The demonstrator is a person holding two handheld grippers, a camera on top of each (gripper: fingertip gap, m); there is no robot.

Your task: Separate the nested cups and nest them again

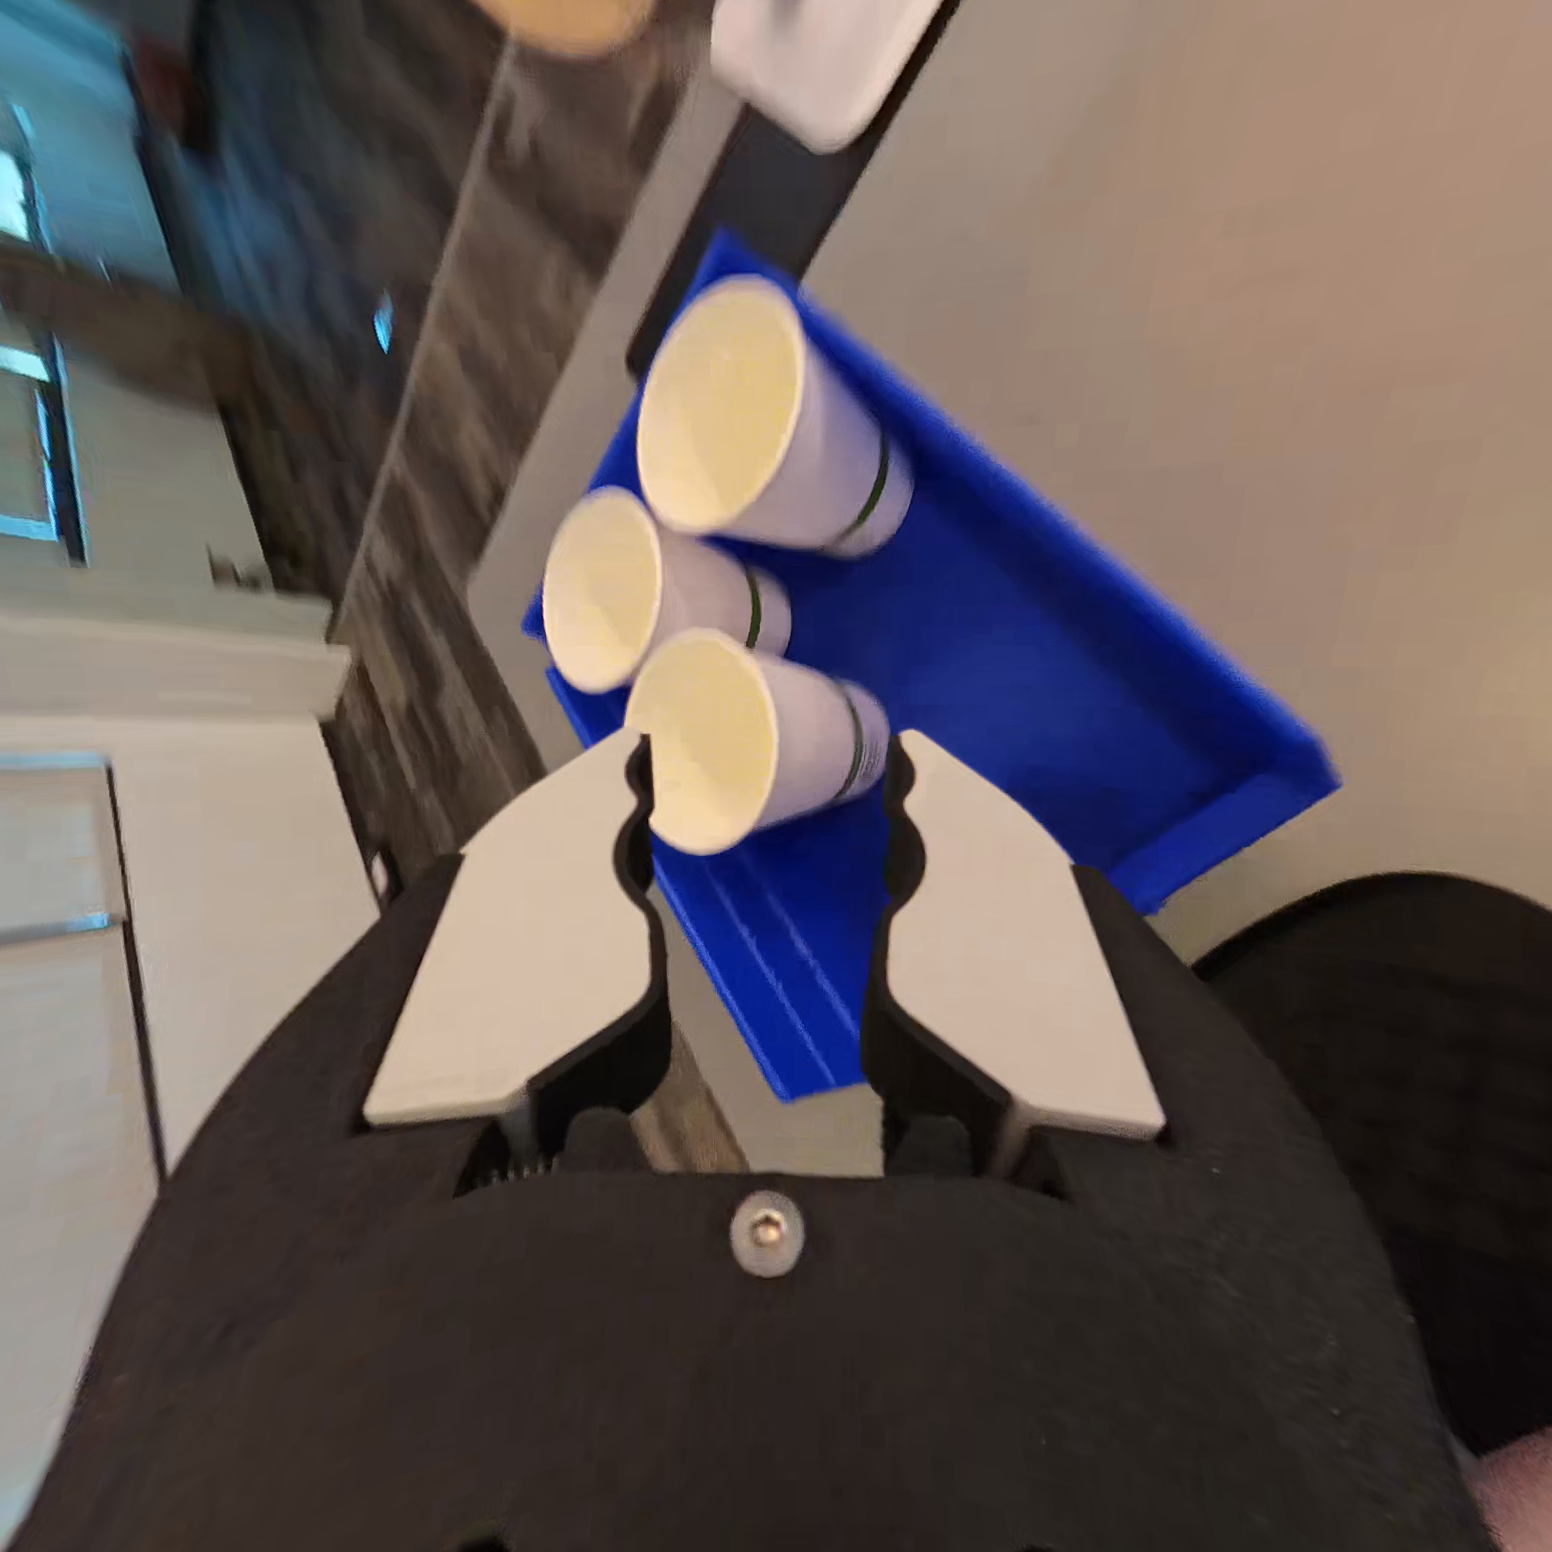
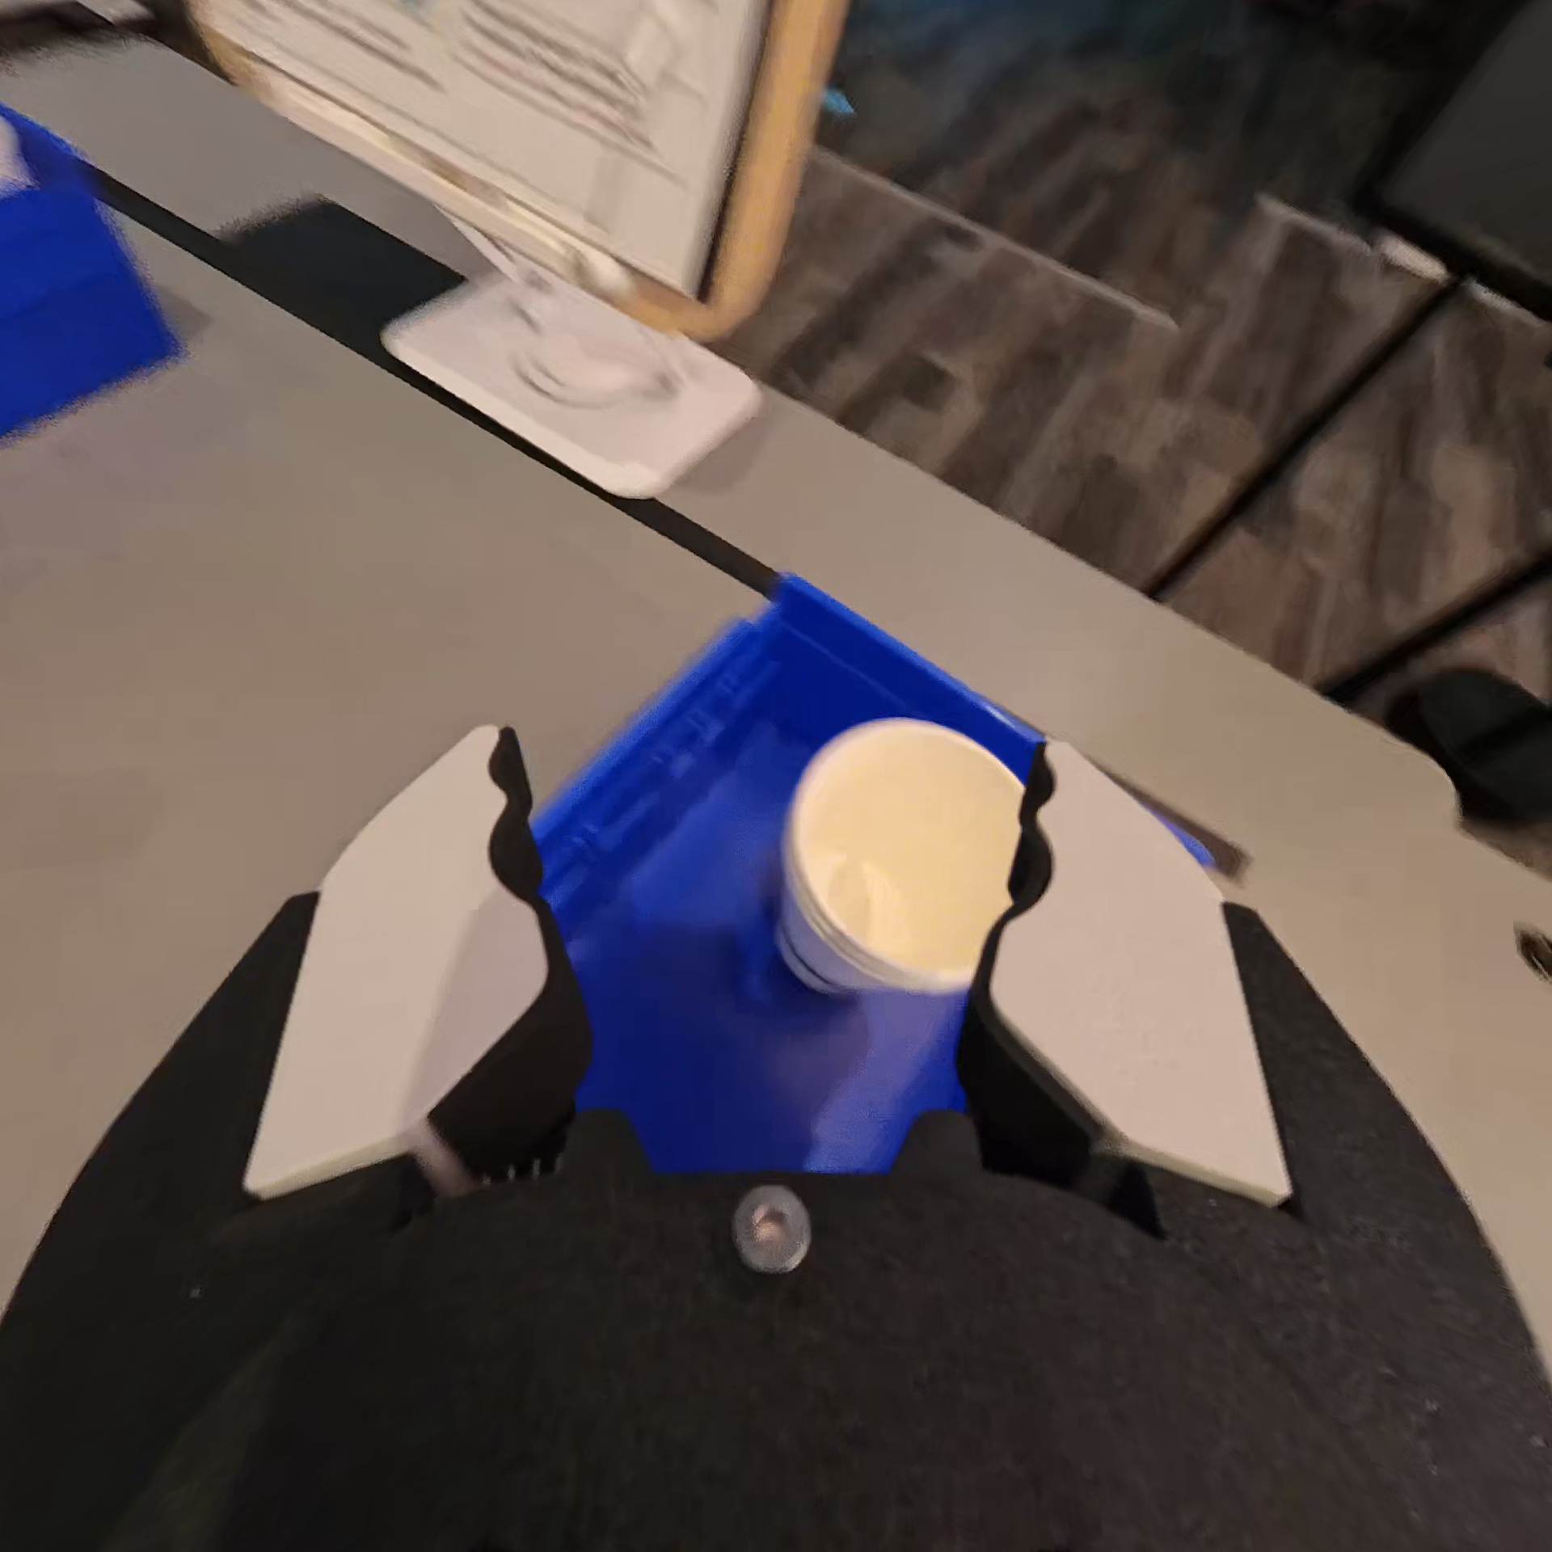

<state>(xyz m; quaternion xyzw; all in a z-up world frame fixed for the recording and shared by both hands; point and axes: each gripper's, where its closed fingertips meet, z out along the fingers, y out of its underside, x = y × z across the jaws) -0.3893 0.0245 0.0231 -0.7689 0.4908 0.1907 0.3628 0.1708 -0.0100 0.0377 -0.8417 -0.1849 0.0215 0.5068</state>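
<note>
In the left wrist view, three white paper cups with green bands stand apart in a blue tray [image 1: 1050,655]: a far cup [image 1: 722,403], a middle cup [image 1: 600,588] and a near cup [image 1: 705,739]. My left gripper [image 1: 773,743] is open, with the near cup just beyond its fingertips, close to the left finger. In the right wrist view, a stack of nested white cups [image 2: 903,848] stands in a blue bin [image 2: 840,621]. My right gripper [image 2: 773,747] is open above the bin, the stack close to its right finger. Both views are motion-blurred.
The bins sit on a grey table [image 2: 294,588] crossed by a black strip. A gold-framed stand on a white base [image 2: 579,386] is behind. Another blue bin [image 2: 67,277] shows at far left. The table edge and dark wood floor [image 2: 1176,336] lie beyond. A black chair [image 1: 1386,1050] is nearby.
</note>
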